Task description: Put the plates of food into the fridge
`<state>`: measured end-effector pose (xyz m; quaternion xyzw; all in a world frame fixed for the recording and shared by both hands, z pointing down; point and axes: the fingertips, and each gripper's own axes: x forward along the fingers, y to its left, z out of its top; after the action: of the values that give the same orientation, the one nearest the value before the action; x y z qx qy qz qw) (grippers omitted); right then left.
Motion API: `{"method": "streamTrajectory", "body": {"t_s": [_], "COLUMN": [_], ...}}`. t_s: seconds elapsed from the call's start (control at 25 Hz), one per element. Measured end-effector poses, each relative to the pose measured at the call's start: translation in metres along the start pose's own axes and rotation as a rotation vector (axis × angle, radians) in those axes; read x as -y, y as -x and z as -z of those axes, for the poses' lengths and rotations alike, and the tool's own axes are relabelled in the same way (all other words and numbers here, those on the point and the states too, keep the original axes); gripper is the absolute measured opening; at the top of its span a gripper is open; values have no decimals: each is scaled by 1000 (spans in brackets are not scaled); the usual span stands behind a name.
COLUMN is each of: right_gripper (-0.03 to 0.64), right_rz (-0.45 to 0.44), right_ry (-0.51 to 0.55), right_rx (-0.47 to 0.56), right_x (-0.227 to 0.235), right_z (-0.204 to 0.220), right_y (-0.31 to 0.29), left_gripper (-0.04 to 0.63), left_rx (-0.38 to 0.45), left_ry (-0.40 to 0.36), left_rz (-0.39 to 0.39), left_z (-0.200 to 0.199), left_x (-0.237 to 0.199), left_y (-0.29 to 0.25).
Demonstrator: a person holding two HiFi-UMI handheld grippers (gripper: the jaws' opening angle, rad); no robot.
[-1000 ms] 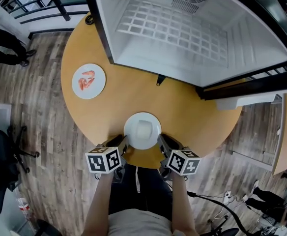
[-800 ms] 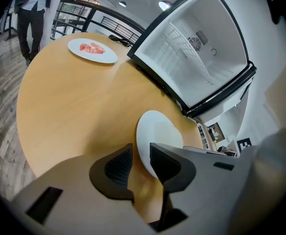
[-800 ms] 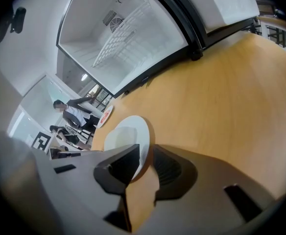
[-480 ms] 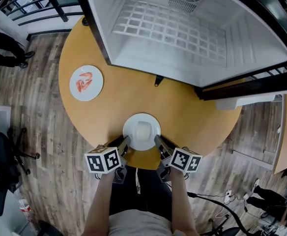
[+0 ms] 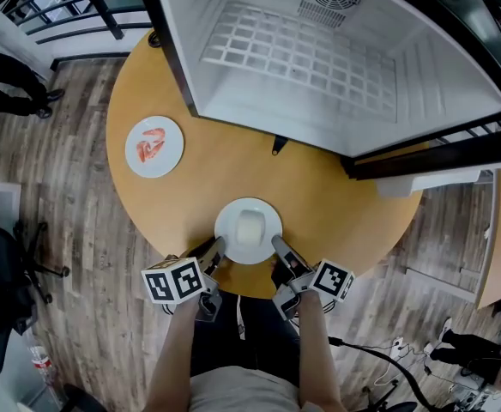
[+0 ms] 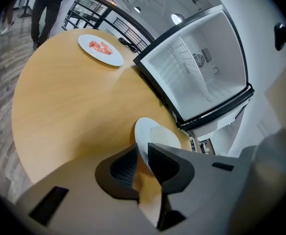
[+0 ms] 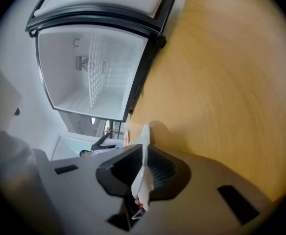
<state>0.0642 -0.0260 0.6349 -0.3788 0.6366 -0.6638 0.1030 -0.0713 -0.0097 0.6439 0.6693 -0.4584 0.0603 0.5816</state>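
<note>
A round white plate (image 5: 226,228) lies flat and face up at the near edge of a round wooden table (image 5: 233,170), carrying a pale block of food (image 5: 249,227). Being round, it has no long axis. The left gripper (image 5: 214,249) and right gripper (image 5: 278,245) flank it. The left fingers (image 6: 121,168) have just been closing around its left rim, with a sliver of gap showing. The right fingers (image 7: 162,168), also just closing, pinch its right rim. A far plate (image 5: 131,149) of pink food sits at the table's left. An open fridge (image 5: 319,58) faces the person.
</note>
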Motion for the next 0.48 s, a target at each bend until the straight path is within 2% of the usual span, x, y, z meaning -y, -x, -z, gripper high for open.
{"method": "streamTrajectory", "body": {"t_s": [0.08,0.24,0.48], "right_gripper": [28,23,23], "right_rz": [-26,-99,-194], "right_ry": [-17,-3,-72], "right_rx": [16,33,95], "right_x": [-5,-27,-78], "right_z": [-4,-11,-33], "right_y": [1,-3,-5], "left_gripper": [67,66,66], "left_rx": [22,77,186], "left_ry": [-13,-64,-135], "left_rz": [1,10,84], "left_z": [-5,-26,-79], "left_x": [4,17,59], "left_y": [2,11,34]}}
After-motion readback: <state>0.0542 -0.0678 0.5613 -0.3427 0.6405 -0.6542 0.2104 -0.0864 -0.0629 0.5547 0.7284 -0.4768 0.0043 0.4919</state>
